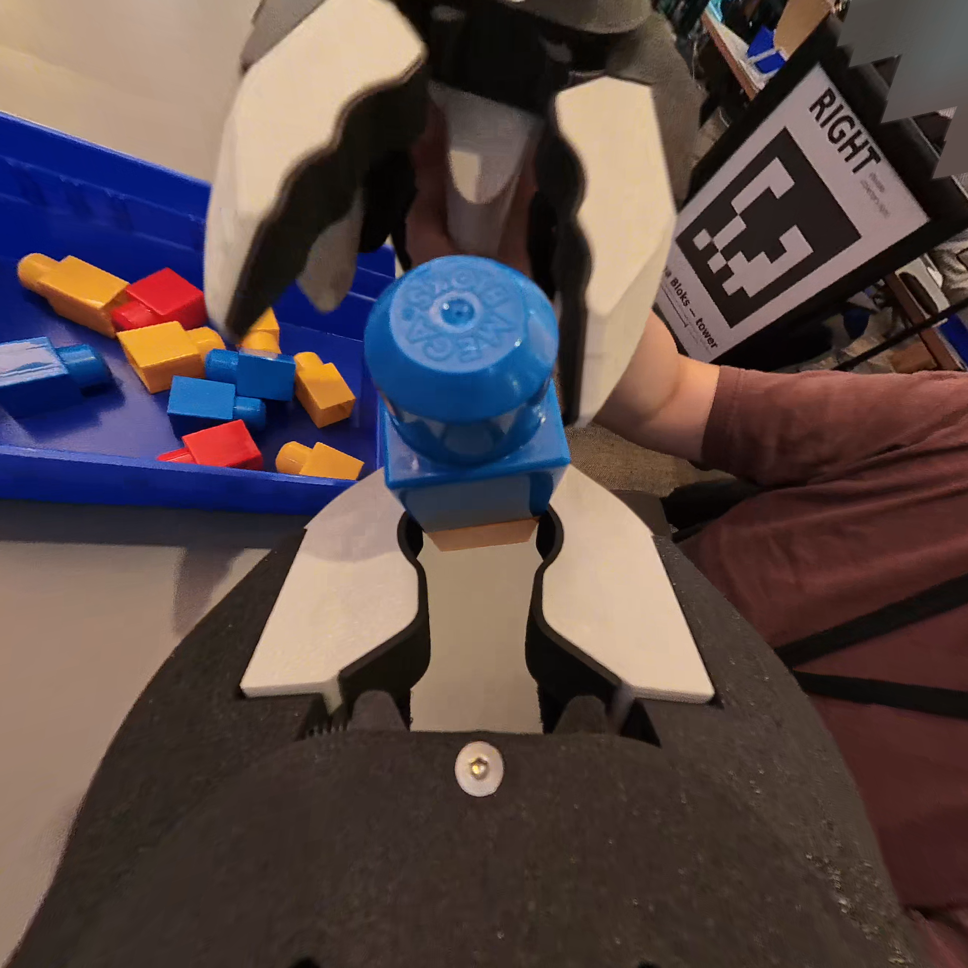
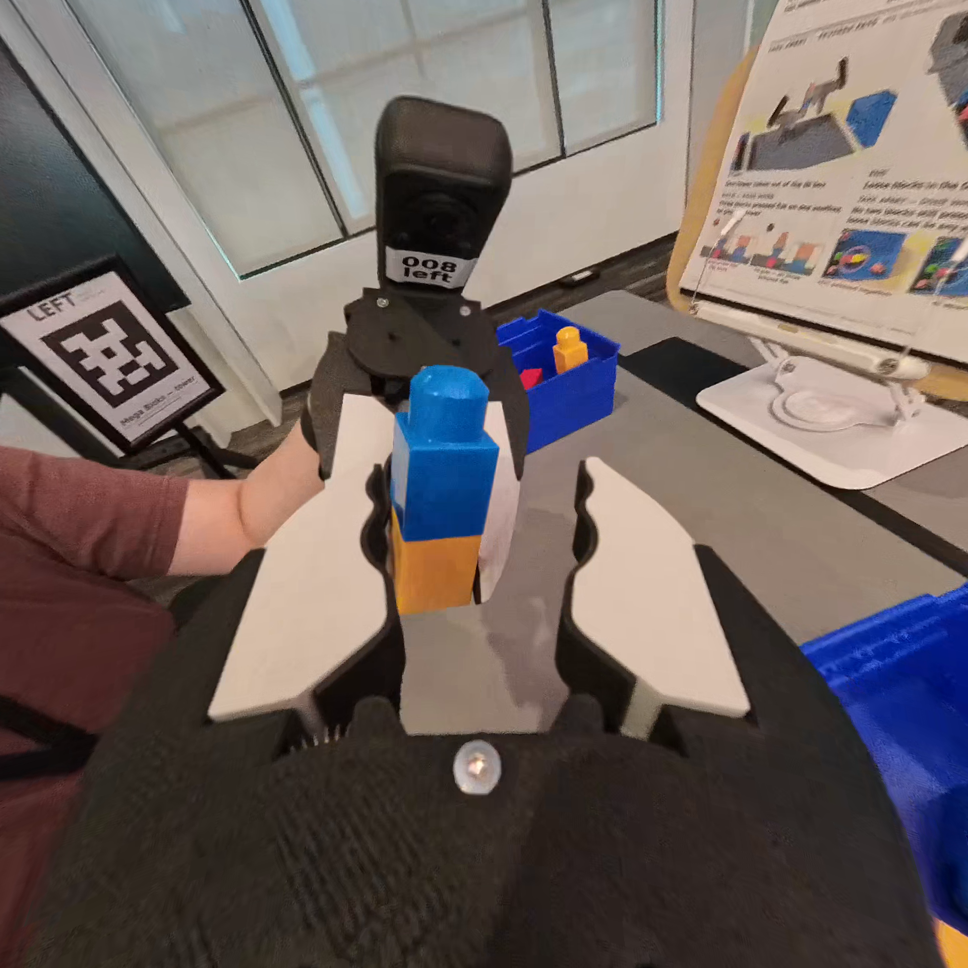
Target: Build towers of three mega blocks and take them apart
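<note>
In the blue bin, loose yellow, red, blue blocks

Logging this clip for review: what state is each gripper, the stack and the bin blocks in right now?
Left gripper: shut on the two-block stack, at the orange block.
Right gripper: open, stack between its fingers, right pad clear.
Blue block: pressed on top of the orange block, upright.
Blue bin: holds loose blocks lying on their sides.

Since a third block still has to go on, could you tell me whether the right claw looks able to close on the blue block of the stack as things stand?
Probably yes. The right claw is open around the blue block, and the left claw grips only the orange block below.
</note>
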`<state>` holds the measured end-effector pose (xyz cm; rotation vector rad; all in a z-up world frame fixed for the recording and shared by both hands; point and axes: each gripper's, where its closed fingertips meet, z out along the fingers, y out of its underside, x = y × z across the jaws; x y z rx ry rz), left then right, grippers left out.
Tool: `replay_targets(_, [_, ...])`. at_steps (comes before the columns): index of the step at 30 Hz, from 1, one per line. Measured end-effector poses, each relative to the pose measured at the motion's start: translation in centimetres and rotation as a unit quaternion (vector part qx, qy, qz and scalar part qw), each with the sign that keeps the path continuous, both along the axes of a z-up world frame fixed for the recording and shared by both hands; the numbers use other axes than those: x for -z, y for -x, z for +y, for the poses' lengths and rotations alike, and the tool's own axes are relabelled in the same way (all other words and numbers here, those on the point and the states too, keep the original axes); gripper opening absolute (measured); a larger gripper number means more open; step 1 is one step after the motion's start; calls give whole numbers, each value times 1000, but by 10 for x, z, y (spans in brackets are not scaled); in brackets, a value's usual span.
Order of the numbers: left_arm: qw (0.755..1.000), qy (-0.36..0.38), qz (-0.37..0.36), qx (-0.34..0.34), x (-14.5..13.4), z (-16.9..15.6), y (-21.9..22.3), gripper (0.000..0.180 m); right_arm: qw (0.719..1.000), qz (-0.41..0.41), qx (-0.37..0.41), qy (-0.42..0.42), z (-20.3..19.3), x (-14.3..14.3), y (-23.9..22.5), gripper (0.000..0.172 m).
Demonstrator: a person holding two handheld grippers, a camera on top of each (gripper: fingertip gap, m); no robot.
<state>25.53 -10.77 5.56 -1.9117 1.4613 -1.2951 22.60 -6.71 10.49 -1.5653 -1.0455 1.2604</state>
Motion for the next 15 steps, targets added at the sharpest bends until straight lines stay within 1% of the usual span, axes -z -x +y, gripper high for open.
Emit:
replay_targets(1, [1000,-2,3,2,1,-1,-1,40,999,2,-30,12,-7,2,5,61])
replay_targets(2, [1000,-5,3,-3,1,0,-1,41,998,5,-57,24,-14,3,8,43])
replay_targets(3, [1000,-9,-2,-4,0,1,-1,41,997,13,-64,31,-14,2,7,37])
replay_targets(5, [999,-20,-36,-29,-7,10,-3,41,998,38,-46,23,-7,-3,3,36])
replay_targets(7, [996,-10,-70,-50,-15,16,-2,48,997,64,-28,19,-1,-9,-4,35])
replay_targets(9, [992,-11,-99,-76,-19,25,-2,49,996,85,-13,19,1,-14,-10,35])
replay_targets(12, [983,-23,-150,-98,-26,32,-9,44,996,88,7,17,7,-11,-15,35])
replay_targets(13, [982,-24,-159,-96,-27,32,-12,37,996,90,13,17,9,-11,-17,35])
replay_targets(15, [981,-18,-164,-105,-26,35,-15,36,994,105,36,17,15,-12,-22,35])
